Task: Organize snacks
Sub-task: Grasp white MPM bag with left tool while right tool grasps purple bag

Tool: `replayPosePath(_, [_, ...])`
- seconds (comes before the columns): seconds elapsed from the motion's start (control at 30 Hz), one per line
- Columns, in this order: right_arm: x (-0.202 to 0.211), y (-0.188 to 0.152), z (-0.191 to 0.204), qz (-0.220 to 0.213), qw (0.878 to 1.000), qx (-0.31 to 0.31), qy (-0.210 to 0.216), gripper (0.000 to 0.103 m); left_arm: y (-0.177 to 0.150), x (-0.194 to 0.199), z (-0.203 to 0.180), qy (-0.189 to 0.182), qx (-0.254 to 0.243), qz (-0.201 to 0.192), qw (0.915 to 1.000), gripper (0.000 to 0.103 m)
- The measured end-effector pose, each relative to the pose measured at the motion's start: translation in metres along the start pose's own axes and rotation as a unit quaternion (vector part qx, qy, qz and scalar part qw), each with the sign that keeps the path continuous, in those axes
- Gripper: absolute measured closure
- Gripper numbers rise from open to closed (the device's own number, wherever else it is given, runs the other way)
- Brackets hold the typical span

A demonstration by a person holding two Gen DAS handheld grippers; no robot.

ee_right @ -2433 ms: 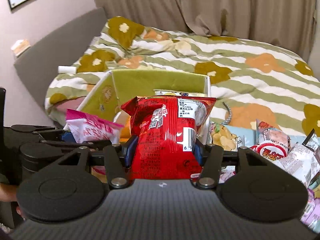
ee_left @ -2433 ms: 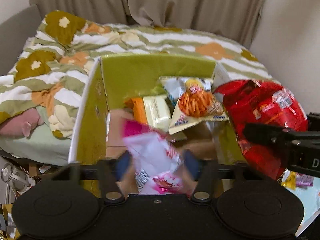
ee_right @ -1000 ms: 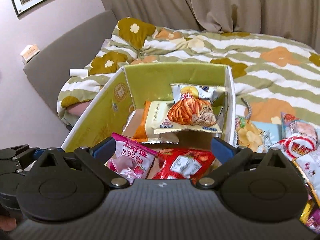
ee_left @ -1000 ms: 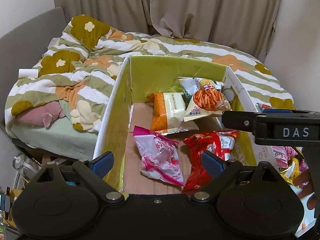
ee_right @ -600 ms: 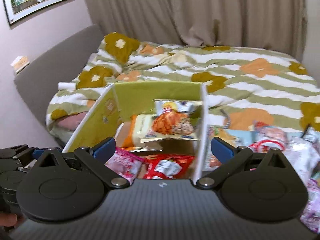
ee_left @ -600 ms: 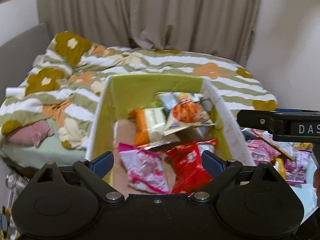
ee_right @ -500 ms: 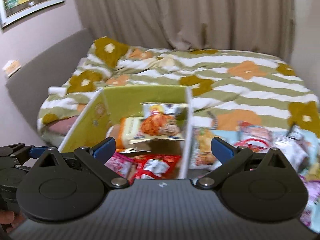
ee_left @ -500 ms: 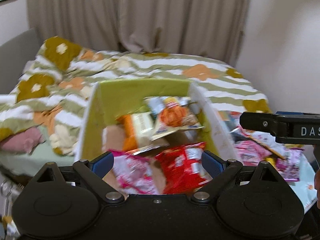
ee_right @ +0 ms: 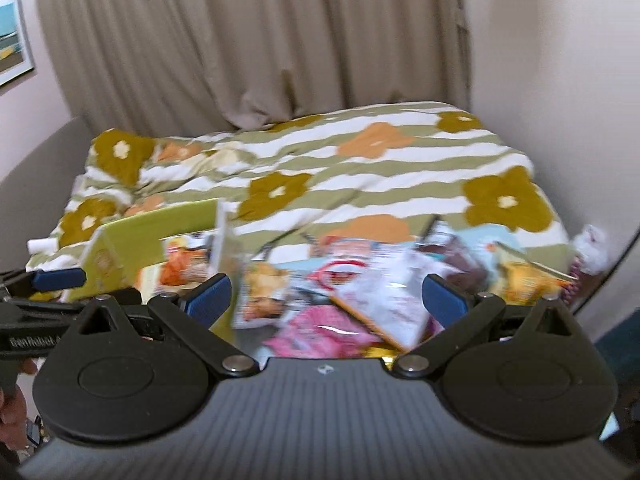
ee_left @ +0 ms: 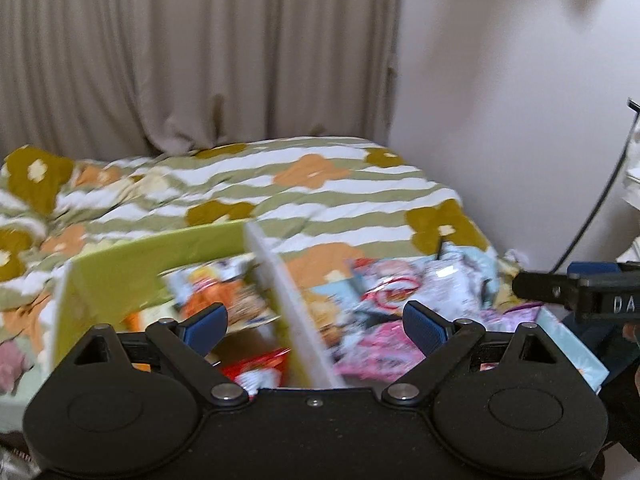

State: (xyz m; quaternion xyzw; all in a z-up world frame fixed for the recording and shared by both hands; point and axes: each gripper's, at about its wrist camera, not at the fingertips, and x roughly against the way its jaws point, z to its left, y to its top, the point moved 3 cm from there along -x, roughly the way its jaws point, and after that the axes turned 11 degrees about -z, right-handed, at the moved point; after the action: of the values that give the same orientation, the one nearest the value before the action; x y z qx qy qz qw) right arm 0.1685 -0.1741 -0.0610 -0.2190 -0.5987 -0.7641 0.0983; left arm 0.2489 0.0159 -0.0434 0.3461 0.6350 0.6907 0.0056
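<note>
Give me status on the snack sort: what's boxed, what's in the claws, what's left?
Done: several packets sit in the green box, including an orange one and a red one.
In hand: nothing; left claw and right claw are open and empty.
Left: a pile of loose packets on the bed beside the box.

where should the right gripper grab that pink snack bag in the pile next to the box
Probably the pink snack bag is best taken from above, across a crinkled edge on its exposed near-left part, since it lies flat and a white packet overlaps its right side. The right gripper is open and empty; blur hides finer detail.
</note>
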Motion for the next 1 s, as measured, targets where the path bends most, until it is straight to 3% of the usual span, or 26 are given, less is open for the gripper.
replayPosePath(0.23, [-0.005, -0.014, -0.064, 0.023, 0.999, -0.014, -0.033, 0.000, 0.012, -0.047, -0.057, -0.050, -0.042, 0.012, 0.9978, 0.006])
replayPosePath(0.57, [-0.036, -0.054, -0.133, 0.075, 0.993, -0.067, -0.055, 0.000, 0.003, -0.133, -0.126, -0.102, -0.094, 0.085, 0.9866, 0.007])
replayPosePath(1.0, [-0.079, -0.087, -0.149, 0.124, 0.989, -0.081, -0.028, 0.000, -0.027, -0.201, -0.162, -0.119, -0.148, 0.168, 0.9673, 0.007])
